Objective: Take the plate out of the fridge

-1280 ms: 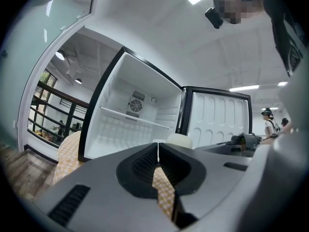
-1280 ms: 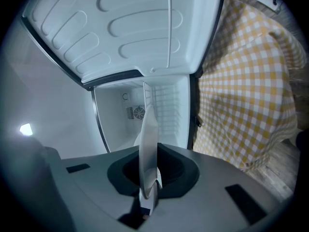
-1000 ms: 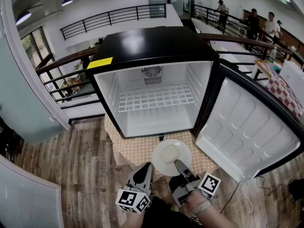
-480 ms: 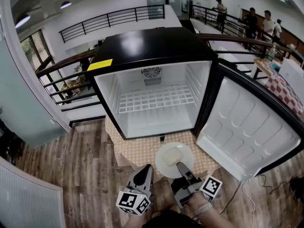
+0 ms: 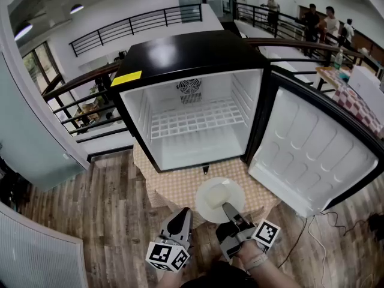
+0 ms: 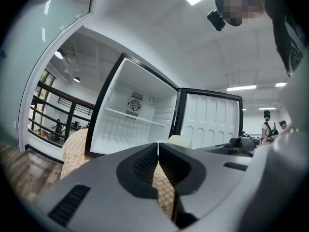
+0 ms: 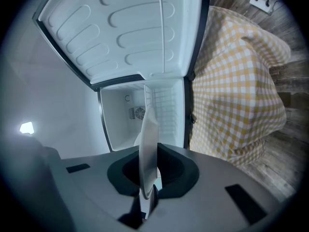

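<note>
A white plate with a pale block of food on it hangs in front of the open black fridge, above the checked cloth. My right gripper is shut on the plate's near rim; in the right gripper view the plate shows edge-on between the jaws. My left gripper is shut and empty, to the left of the plate. In the left gripper view its jaws meet with nothing between them, and the fridge stands ahead.
The fridge door stands wide open at the right. The fridge's wire shelf holds nothing. Wood flooring lies to the left. A power strip and cable lie at the lower right. People stand far behind a railing.
The plate and right gripper have stayed close to the same place in front of the fridge; the view has shifted slightly. The left gripper has not visibly moved.
</note>
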